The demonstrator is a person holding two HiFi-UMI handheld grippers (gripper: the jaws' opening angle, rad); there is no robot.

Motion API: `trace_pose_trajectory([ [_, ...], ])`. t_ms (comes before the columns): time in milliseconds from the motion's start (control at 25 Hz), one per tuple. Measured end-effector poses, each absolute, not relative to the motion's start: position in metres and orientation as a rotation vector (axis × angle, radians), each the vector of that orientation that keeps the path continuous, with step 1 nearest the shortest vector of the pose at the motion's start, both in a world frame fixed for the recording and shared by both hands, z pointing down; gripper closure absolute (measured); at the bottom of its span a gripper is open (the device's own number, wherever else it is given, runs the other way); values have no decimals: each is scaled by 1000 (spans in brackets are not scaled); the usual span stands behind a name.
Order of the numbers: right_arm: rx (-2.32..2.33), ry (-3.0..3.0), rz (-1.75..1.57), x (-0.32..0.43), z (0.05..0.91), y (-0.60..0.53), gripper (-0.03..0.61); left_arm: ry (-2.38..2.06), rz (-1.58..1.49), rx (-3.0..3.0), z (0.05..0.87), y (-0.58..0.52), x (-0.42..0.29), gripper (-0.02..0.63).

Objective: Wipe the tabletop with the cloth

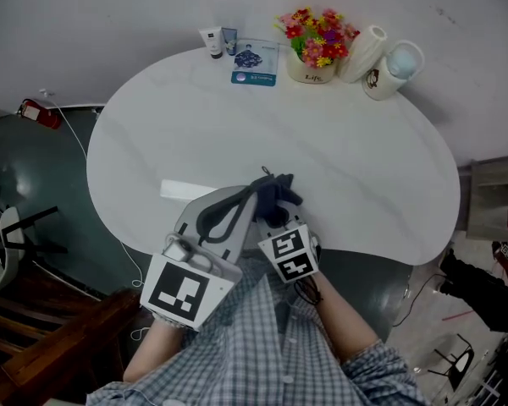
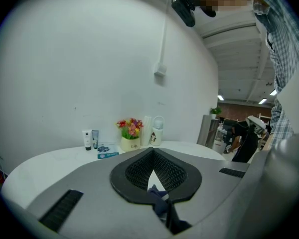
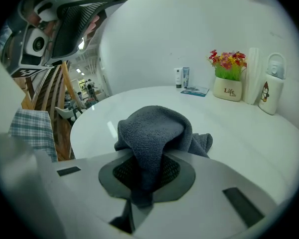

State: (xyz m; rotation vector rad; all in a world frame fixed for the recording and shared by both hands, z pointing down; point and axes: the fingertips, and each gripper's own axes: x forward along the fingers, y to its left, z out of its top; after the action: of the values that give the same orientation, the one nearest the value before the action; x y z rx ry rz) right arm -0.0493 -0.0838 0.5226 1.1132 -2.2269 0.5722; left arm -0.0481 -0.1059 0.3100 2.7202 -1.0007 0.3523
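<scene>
A dark grey cloth (image 1: pixel 276 189) is bunched at the near edge of the white tabletop (image 1: pixel 347 167). My right gripper (image 1: pixel 276 213) is shut on it. In the right gripper view the cloth (image 3: pixel 154 131) rises in a hump over the jaws and hides the tips of the right gripper (image 3: pixel 148 156). My left gripper (image 1: pixel 254 196) lies just left of the cloth, jaws together. In the left gripper view the left gripper (image 2: pixel 152 153) has its tips touching, and a small dark fold of cloth (image 2: pixel 160 202) is pinched in the seam lower down.
At the far edge stand a flower pot (image 1: pixel 314 45), two white containers (image 1: pixel 378 60), two small tubes (image 1: pixel 219 41) and a blue packet (image 1: pixel 255 63). Dark chairs (image 1: pixel 8 252) and a red object (image 1: pixel 38 112) are on the floor at the left.
</scene>
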Motion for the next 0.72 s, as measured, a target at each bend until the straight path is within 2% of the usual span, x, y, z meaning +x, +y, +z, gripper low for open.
trace_pose_trajectory([
  [720,1630,-1944,753,167,523,-126,542,-1030,329,2688,309,-122,-5,612],
])
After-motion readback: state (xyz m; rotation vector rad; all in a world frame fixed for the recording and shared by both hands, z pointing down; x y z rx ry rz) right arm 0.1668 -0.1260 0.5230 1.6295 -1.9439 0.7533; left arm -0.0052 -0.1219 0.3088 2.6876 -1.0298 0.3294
